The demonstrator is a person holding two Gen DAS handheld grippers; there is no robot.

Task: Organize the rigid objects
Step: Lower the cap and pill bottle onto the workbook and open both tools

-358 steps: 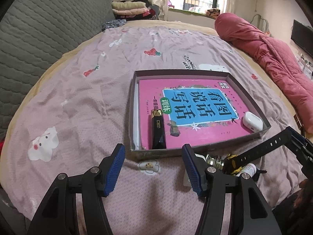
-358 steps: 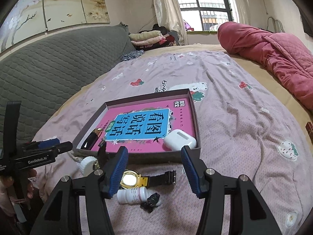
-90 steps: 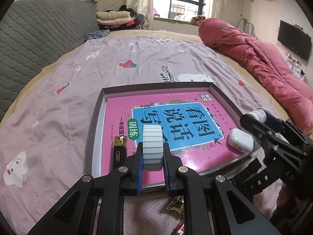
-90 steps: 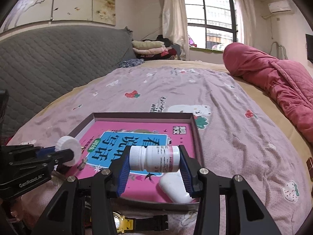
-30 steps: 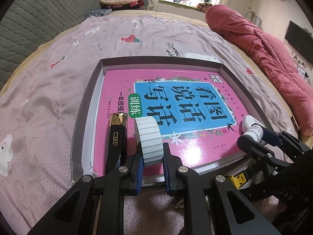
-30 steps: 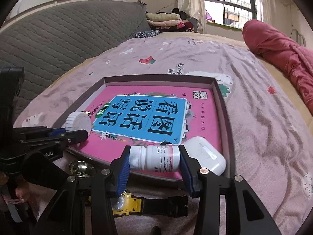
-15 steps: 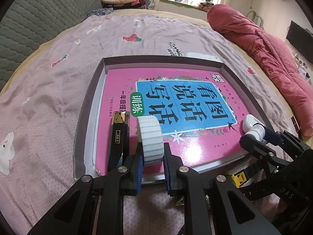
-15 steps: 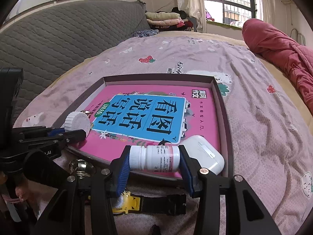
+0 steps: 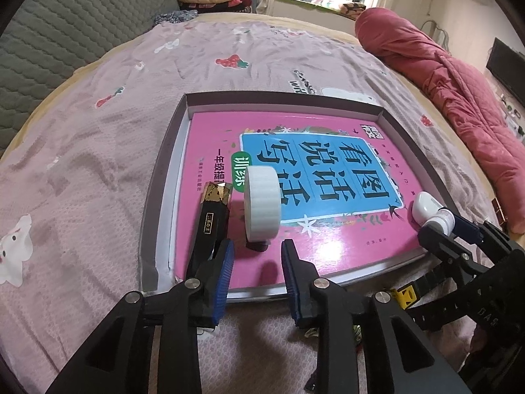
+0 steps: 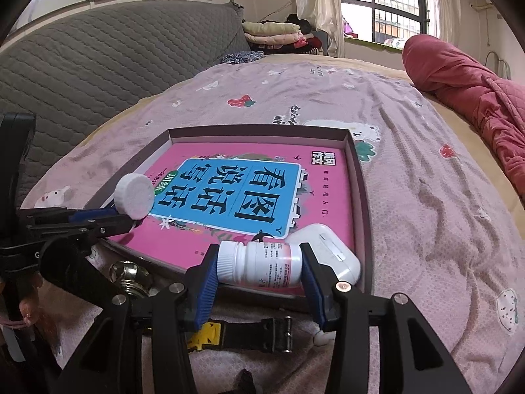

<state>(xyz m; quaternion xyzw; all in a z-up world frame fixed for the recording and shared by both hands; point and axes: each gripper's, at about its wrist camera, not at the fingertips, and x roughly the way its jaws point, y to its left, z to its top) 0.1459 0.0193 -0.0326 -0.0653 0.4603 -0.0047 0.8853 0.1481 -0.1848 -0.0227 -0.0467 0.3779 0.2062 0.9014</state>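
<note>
Pink bedspread [image 9: 98, 170] printed with strawberries and small animals covers the bed in the left wrist view, with a grey quilted headboard [image 9: 65, 26] behind and a rolled red quilt [image 9: 443, 75] at the right. On it sits a shallow box [image 9: 164, 177] lined with a pink book [image 9: 328, 223]. Half a second ago the left tongs [image 9: 257, 262] pinched the white ribbed cap [image 9: 262, 203]; their jaws have just been opening, and the cap now stands on edge on the book, clear of both pads, its axis running across the picture. A black and gold lighter [image 9: 213, 220] lies beside it, pointing away from the camera.

From the right wrist view, a window [image 10: 393, 3] lights the same bed. The right tongs [image 10: 259, 269] grip a white pill bottle [image 10: 259, 264] over the box's near edge, its long axis level across the jaws, cap to the left, just as a second ago. A white earbud case [image 10: 331, 252] lies in the box behind it; a black watch strap [image 10: 256, 331] lies on the bedspread below.
</note>
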